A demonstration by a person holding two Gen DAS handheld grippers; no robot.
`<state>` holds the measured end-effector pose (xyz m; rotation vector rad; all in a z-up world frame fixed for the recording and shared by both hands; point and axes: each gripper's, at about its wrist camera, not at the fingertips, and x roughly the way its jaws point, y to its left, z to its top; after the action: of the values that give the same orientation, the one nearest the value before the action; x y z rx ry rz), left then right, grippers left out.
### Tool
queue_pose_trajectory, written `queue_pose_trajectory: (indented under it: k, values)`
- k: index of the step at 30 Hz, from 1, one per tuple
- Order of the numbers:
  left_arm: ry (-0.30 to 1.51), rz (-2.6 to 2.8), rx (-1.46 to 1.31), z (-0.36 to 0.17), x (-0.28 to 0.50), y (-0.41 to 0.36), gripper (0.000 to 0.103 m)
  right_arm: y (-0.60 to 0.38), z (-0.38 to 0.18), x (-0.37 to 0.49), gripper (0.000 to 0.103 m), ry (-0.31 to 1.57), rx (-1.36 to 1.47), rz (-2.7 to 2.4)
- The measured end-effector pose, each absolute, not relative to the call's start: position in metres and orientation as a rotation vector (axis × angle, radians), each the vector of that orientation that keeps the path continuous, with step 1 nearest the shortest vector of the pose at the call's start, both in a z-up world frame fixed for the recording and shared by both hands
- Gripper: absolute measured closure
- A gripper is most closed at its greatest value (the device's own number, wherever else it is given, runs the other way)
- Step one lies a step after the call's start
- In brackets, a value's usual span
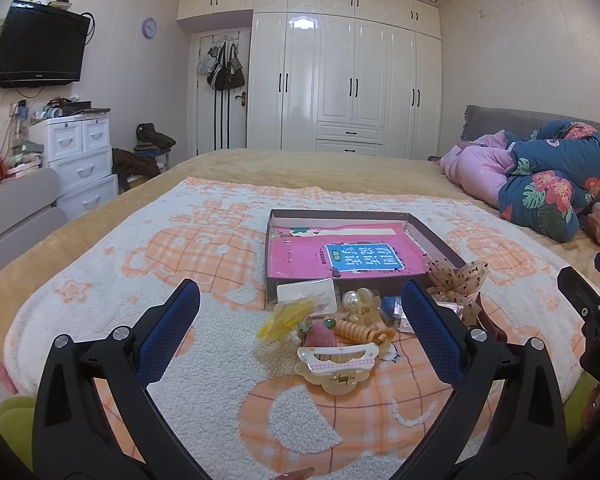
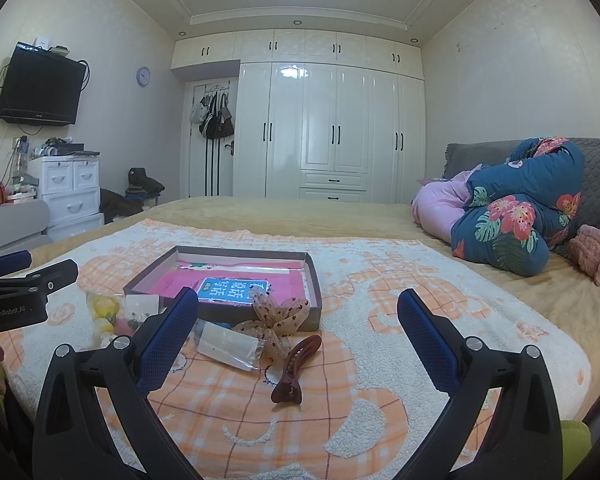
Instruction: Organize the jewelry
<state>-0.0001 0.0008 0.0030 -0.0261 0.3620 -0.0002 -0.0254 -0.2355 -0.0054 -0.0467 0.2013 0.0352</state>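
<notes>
Left tool [image 1: 300,312] spread over cream claw clip [image 1: 336,364], hidden from right wrist; right tool [image 2: 298,318] spread over brown clip [image 2: 296,368], full length there only.

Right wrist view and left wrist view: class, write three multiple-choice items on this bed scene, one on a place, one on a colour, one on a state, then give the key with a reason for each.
1. Where does the dark red hair claw lie?
A. inside the shallow box
B. on the blanket, nearer the camera than the box
C. on the folded quilt

2. What colour is the booklet in the shallow box?
A. pink with a blue label
B. green
C. plain white

3. How does the left tool stand?
A. shut on a clip
B. open, holding nothing
C. shut and empty

Key: B, the claw rests on the orange-and-white blanket in front of the box. A, the pink booklet bears a blue label. B, its blue pads stand wide apart around the pile of clips.
</notes>
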Motion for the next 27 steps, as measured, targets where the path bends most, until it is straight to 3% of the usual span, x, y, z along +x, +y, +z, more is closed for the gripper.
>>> queue_pose_trajectory:
  k: [27]
  values:
    - [0.354, -0.007, -0.026, 0.0077, 0.0013, -0.0036, 0.011, -0.2349, -0.0057, -0.0256, 0.006, 0.201, -0.049, 0.035]
